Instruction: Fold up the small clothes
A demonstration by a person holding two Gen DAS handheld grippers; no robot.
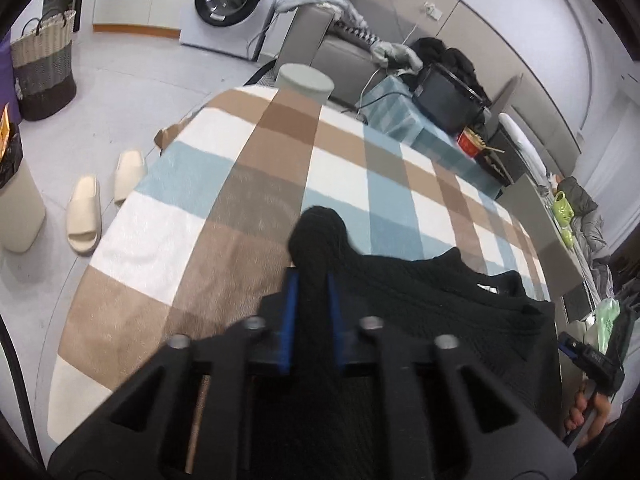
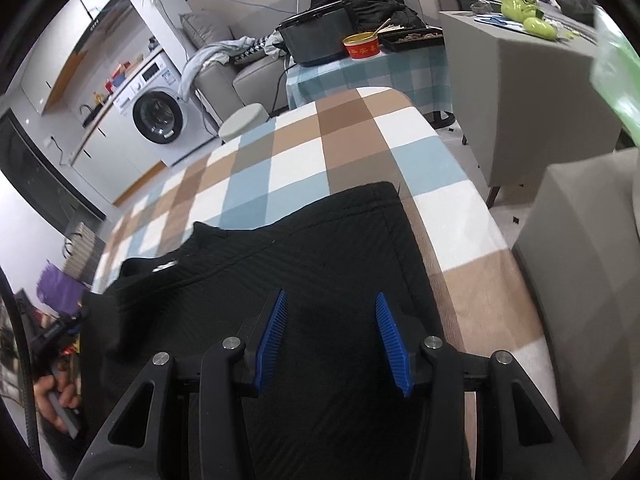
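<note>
Item: one black knit garment (image 2: 320,248), lying on a checked blanket (image 2: 296,168) spread over the tabletop.

Nearest, left tongs (image 1: 312,280) — blue pads closed tight on a bunched fold of the black fabric, which pokes out past the tips as a rounded lump and is lifted a little off the blanket. The part gripped looks like a sleeve or an edge; which one cannot be told.

Nearest, right tongs (image 2: 330,312) — jaws about half open, poised over the near part of the garment, nothing between the blue pads. Whether the tips touch the cloth cannot be told.

Garment, condition: dark ribbed or quilted texture, stitched hem along its far edge, a small white label showing at what looks like the neckline on the left in the right wrist view. The right-hand portion lies fairly flat and squared; the left-hand portion is rumpled and partly raised.

Progress, as judged: early to middle. One section is gripped ready to be carried over; no finished neat stack is visible. Left to do — lay the held part across the body, flatten it, fold again to a compact shape.

Middle distance: bare blanket, squares of tan, pale blue and white.

Far: a round stool (image 1: 306,80) at the tabletop's far end, a washing machine (image 1: 230,0) beyond, slippers (image 1: 104,196) on the floor at left.
</note>
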